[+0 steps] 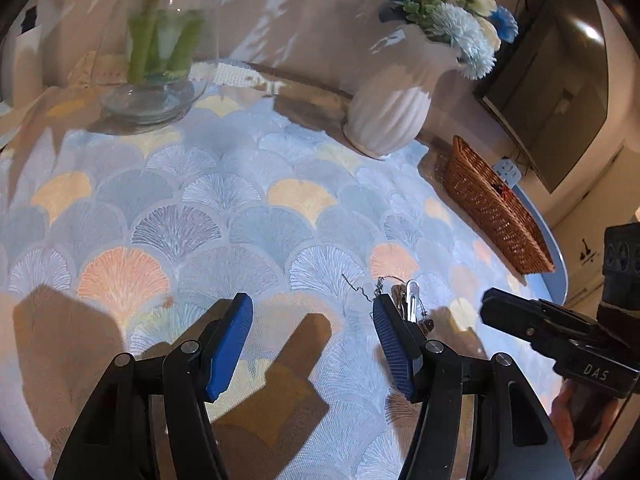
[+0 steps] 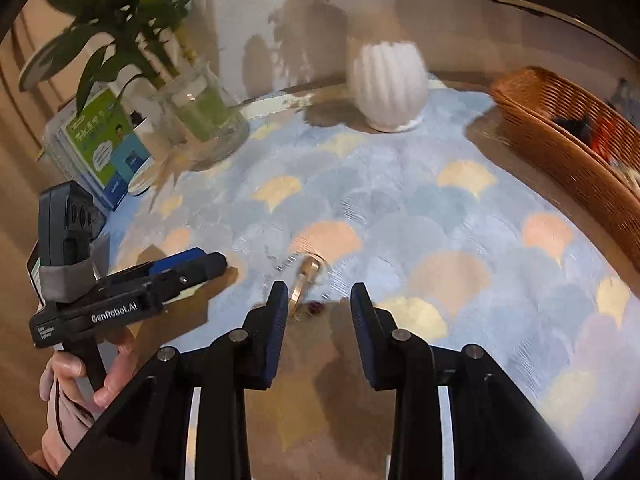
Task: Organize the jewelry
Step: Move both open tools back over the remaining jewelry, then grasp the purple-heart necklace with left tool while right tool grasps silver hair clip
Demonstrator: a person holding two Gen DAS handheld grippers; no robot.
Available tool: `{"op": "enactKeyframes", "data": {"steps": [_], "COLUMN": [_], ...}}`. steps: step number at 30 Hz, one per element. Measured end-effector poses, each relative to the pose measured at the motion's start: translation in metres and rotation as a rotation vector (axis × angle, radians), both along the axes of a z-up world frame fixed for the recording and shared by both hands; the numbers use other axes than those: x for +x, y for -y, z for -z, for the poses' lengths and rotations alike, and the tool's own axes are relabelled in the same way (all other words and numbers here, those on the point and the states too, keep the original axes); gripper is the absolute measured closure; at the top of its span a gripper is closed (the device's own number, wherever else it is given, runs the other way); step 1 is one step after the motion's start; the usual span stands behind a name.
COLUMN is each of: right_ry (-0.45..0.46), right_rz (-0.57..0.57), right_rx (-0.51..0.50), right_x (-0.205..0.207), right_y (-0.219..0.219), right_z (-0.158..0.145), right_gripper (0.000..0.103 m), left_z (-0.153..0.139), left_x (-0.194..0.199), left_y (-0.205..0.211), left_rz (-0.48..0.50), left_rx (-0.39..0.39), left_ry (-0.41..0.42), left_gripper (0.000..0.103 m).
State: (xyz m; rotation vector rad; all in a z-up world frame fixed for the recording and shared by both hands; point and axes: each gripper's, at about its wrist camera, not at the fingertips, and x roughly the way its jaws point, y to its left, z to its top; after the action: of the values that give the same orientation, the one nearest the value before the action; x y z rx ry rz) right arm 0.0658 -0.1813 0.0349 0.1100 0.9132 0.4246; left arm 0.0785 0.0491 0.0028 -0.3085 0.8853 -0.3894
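Note:
A small pile of jewelry lies on the fan-patterned tablecloth: a metal hair clip (image 1: 412, 294) with a thin chain (image 1: 362, 288) beside it. In the right wrist view the clip (image 2: 304, 278) lies just ahead of my right gripper (image 2: 319, 294), which is open and empty. My left gripper (image 1: 312, 308) is open and empty, its right finger (image 1: 390, 334) just left of the pile. The right gripper also shows at the right edge of the left wrist view (image 1: 532, 320). A wicker basket (image 1: 492, 208) with a few items inside stands to the right (image 2: 560, 148).
A white ribbed vase (image 1: 390, 116) with flowers stands at the back (image 2: 386, 84). A glass vase (image 1: 164, 44) with green stems stands back left (image 2: 200, 120). A green-and-blue box (image 2: 106, 140) sits at the left. A dark screen (image 1: 552, 80) is at the right.

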Motion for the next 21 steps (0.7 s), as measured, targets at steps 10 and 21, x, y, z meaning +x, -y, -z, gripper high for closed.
{"op": "enactKeyframes", "data": {"steps": [10, 21], "right_ry": [-0.128, -0.033], "right_rz": [0.013, -0.003], "right_rx": [-0.003, -0.125], "right_x": [0.038, 0.037], "right_y": [-0.030, -0.052], "right_z": [0.028, 0.032], "right_gripper": [0.069, 0.086], "left_z": [0.001, 0.001], "left_x": [0.000, 0.000], "left_y": [-0.013, -0.014], "left_rz": [-0.056, -0.056], "left_rx": [-0.037, -0.043], "left_ry": [-0.010, -0.012], "left_gripper": [0.039, 0.039]}}
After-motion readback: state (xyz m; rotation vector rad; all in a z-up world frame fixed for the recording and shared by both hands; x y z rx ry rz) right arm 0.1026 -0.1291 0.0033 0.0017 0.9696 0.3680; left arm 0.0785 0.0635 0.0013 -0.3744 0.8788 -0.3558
